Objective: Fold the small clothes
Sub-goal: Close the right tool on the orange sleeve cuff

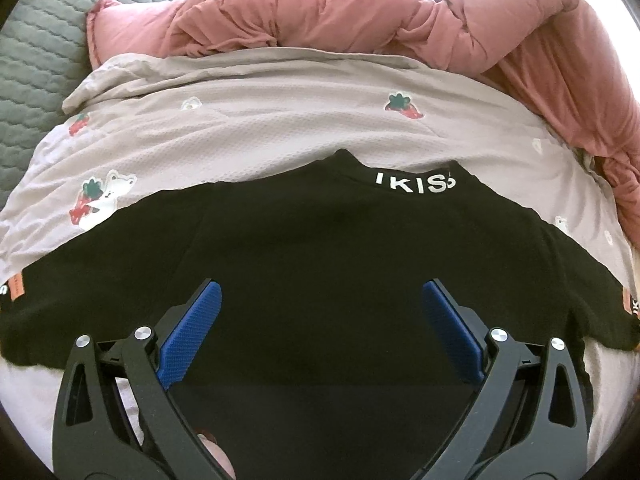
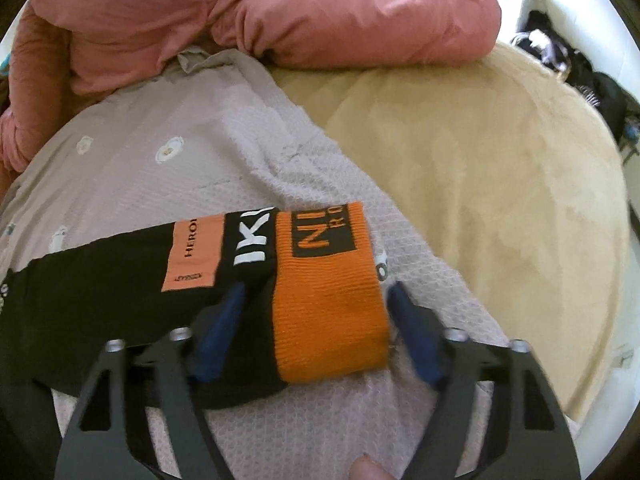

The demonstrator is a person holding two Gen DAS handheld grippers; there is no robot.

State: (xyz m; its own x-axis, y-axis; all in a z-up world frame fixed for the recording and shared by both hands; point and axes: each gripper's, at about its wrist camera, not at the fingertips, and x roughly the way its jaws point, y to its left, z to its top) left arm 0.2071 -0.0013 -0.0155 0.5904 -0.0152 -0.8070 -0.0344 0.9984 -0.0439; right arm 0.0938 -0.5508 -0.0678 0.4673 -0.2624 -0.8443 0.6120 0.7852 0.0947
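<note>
Garment: black underwear (image 1: 320, 248), a pair of briefs by the look of it, lies spread flat on the pale strawberry-print sheet (image 1: 240, 120); a white-lettered band (image 1: 416, 186) faces away from the left wrist camera.
Garment end: in the right wrist view an orange waistband section (image 2: 328, 304) and an orange label (image 2: 192, 256) mark the end nearest that gripper.
Left gripper (image 1: 320, 320): jaws spread wide over the middle of the black cloth, nothing between the blue pads (image 1: 192, 332); contact with the cloth cannot be told.
Right gripper (image 2: 316, 308): jaws part-way in, straddling the orange band; the pads (image 2: 224, 320) stand beside its edges and do not appear to press it.
Step judged: taking hold of the waistband end to fold it across.
Method advised: sink the fingertips to the sheet, close on the band's full thickness, and keep the left tool pinning the middle as the crease line.
Risk: catching the sheet with the band; a one-layer grip would leave the fold skewed.
Surroundings: pink quilt (image 1: 360, 12) heaped behind, beige blanket (image 2: 480, 180) to the side; both clear of the fold path.
</note>
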